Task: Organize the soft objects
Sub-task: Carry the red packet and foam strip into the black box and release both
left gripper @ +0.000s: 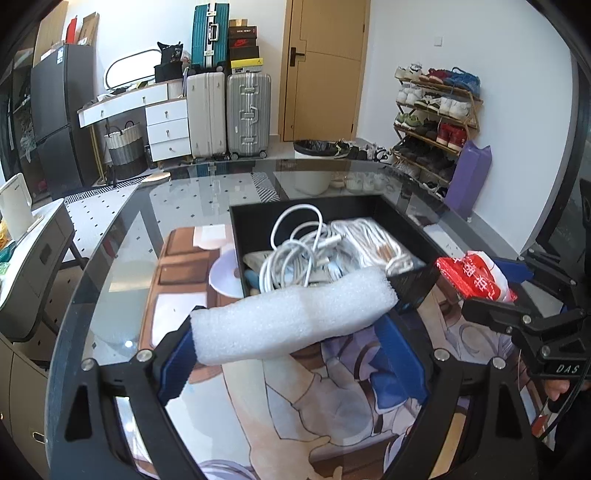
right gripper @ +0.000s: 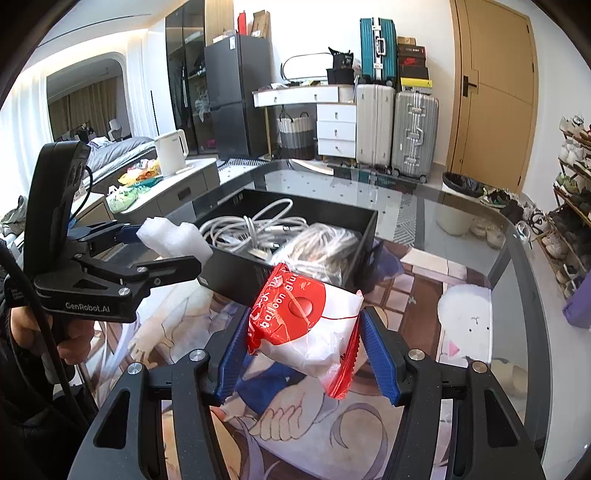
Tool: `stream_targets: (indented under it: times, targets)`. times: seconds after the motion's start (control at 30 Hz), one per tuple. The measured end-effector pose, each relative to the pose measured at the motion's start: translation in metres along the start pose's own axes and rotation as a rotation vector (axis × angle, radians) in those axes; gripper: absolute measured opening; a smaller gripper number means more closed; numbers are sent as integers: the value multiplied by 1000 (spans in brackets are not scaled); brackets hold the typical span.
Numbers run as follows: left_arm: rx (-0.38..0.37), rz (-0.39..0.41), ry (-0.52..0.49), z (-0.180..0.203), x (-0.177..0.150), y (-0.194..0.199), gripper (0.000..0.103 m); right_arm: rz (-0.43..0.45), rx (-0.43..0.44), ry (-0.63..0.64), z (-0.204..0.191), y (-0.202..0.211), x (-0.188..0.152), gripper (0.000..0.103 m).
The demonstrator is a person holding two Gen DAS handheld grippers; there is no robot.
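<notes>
Left tool point(left gripper: 291, 321) clamping foam roll point(left gripper: 291, 325), beside box point(left gripper: 413, 284)

The room is bright with even daylight, strongest from the curtained window point(right gripper: 22, 110) at the left of the right wrist view, which is nearly blown out. The glass table point(left gripper: 122, 258) mirrors the floor and suitcases point(left gripper: 227, 114), with small glints. Shadows are soft. Both views bend hard toward dark round edges; the centre is sharp, the rim slightly smeared.

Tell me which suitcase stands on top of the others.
The teal suitcase: it stands upright atop the white suitcase, while white and silver suitcase stand on the floor.
</notes>
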State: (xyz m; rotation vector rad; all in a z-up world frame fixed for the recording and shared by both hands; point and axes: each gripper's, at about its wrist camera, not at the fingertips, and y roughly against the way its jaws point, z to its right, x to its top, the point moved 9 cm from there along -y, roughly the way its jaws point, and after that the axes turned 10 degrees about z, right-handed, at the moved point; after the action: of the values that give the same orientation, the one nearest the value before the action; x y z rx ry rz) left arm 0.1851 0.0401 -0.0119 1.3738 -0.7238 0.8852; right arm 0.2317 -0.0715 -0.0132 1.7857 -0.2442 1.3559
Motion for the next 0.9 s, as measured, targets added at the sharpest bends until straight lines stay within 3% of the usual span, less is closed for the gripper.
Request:
stream_targets:
  times: [0.2, 0.9]
  targets:
    - [4, 17, 1, -3, 16, -1, 90, 71, -15, -48, 5, 2, 19, 61]
    - [6, 33, -12, -6, 54, -33, 90, 57, 3, -16, 2, -45, 46, 61]
